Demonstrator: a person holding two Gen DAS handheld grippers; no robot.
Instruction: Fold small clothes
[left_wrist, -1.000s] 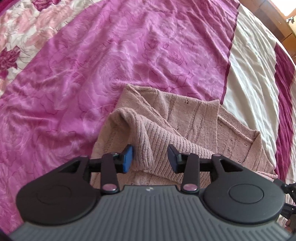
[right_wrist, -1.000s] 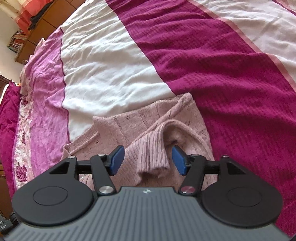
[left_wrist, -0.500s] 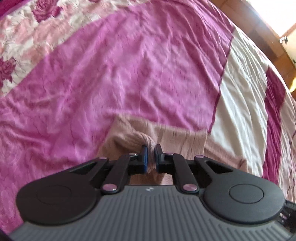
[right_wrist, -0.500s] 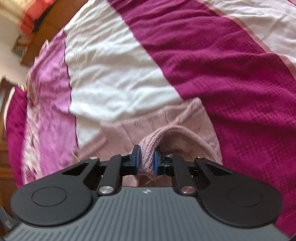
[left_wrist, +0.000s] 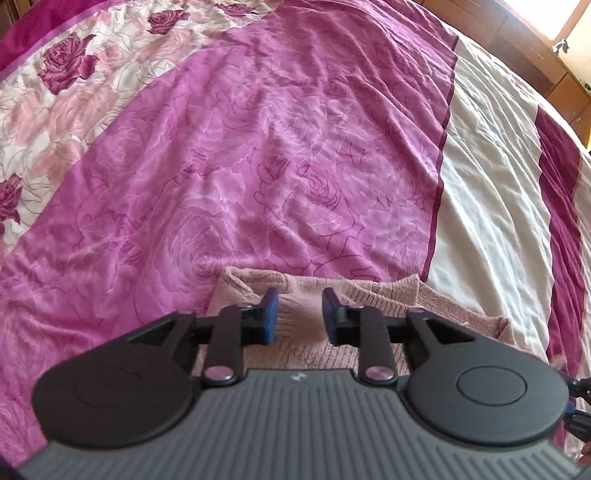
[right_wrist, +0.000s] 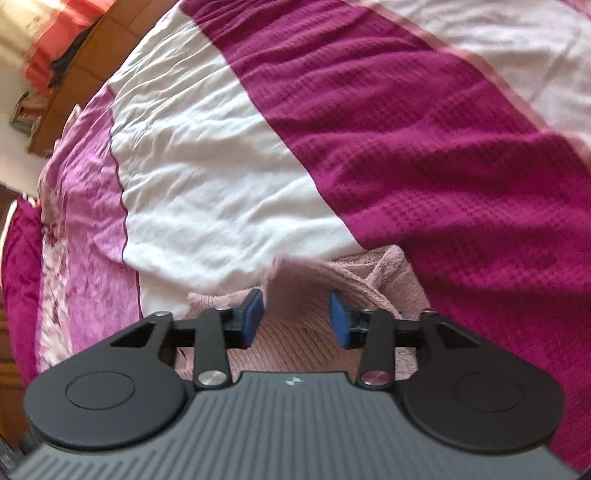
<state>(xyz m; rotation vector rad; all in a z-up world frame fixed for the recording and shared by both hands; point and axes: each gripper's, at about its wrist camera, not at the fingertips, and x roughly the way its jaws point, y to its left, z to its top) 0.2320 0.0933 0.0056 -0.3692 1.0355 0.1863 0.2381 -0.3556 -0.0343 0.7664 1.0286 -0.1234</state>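
A dusty-pink knit sweater (left_wrist: 373, 295) lies bunched on the bed, at the near edge of both wrist views, just under the two grippers. In the left wrist view it rests mostly on the rose-patterned pink bedspread (left_wrist: 258, 166), with its far corner reaching the cream stripe (left_wrist: 487, 206). In the right wrist view the same sweater (right_wrist: 295, 332) sits where the cream stripe (right_wrist: 207, 177) meets the dark magenta waffle-weave stripe (right_wrist: 424, 147).

The left gripper (left_wrist: 300, 314) has just been opening: its jaws now stand a narrow way apart, blue pads clear of the knit, which shows in the gap below them with nothing pinched. The right gripper (right_wrist: 297, 319) has likewise just been opening; its jaws stand somewhat wider, and the ribbed knit lies loose between and beneath the pads, not clamped.

A small emblem marks each gripper's grey body; no writing can be read. Wooden furniture (left_wrist: 535, 48) stands beyond the bed.
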